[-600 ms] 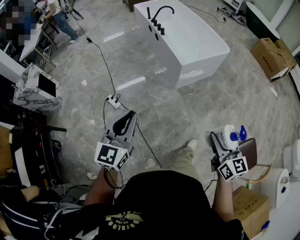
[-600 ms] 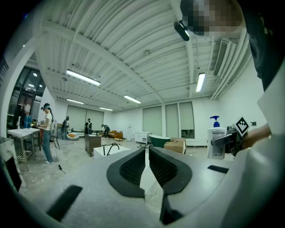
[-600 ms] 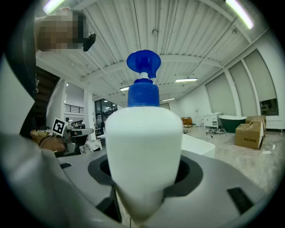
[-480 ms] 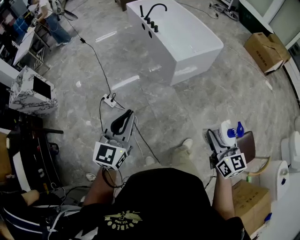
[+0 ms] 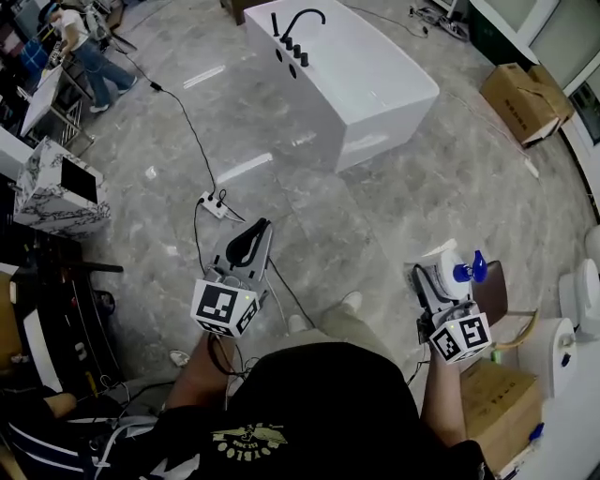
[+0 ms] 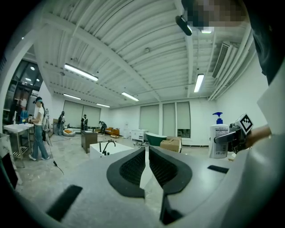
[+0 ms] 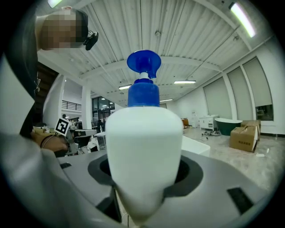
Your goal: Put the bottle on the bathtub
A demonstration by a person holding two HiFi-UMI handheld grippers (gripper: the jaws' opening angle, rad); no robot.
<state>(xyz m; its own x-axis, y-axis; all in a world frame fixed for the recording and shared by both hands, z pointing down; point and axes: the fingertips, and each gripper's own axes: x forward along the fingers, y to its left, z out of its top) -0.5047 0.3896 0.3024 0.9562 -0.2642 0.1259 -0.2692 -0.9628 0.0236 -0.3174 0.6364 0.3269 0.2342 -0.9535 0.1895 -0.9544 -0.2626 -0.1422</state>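
Note:
A white pump bottle with a blue pump head is held upright between the jaws of my right gripper, low at the right of the head view. That bottle also shows at the right of the left gripper view. The white bathtub with a black tap stands on the floor far ahead, seen small as the bathtub in the left gripper view. My left gripper is shut with nothing in it, its jaws pressed together, held at waist height to the left.
A power strip and black cable lie on the grey floor ahead of the left gripper. Cardboard boxes stand at the far right, a marble-patterned block at the left. A toilet is at the right edge. A person stands far left.
The view has shifted slightly; the bathtub sits a bit further left and up in the frame. Both grippers keep their hold and pose.

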